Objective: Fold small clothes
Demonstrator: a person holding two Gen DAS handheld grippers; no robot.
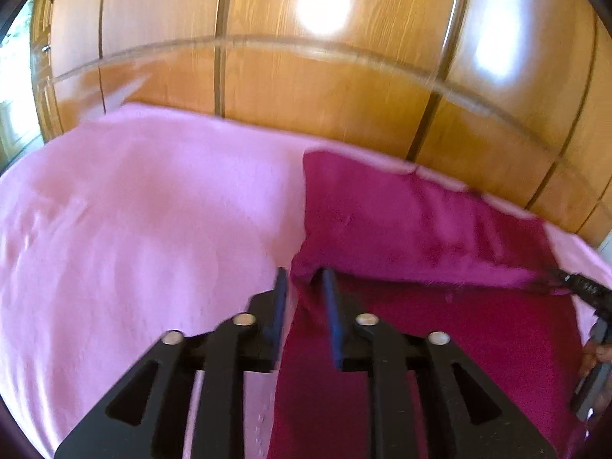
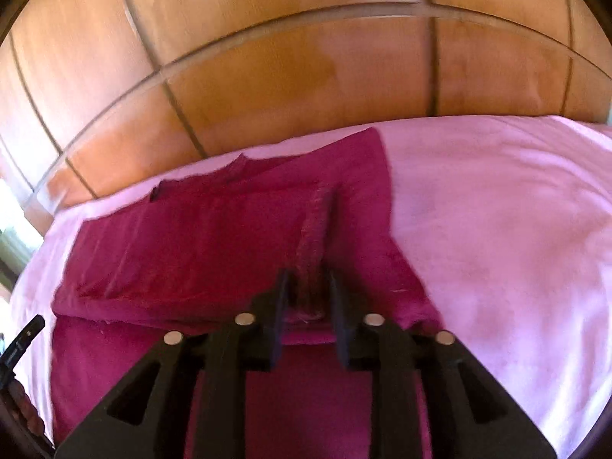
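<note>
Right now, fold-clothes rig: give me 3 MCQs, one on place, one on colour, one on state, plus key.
1. Where does the garment lie?
A. on the pink sheet
B. on bare wood
C. in a basket

2. What colour is the garment?
A. blue
B. magenta
C. white

3. How does the garment lie?
A. spread flat in one layer
B. rolled into a ball
C. folded over, one layer on another

Key:
1 A, pink sheet shows all round it, with the wooden panelling behind.
2 B, deep magenta in both wrist views.
3 C, an upper layer ends in an edge across the lower one, near the right claw and the left claw.
</note>
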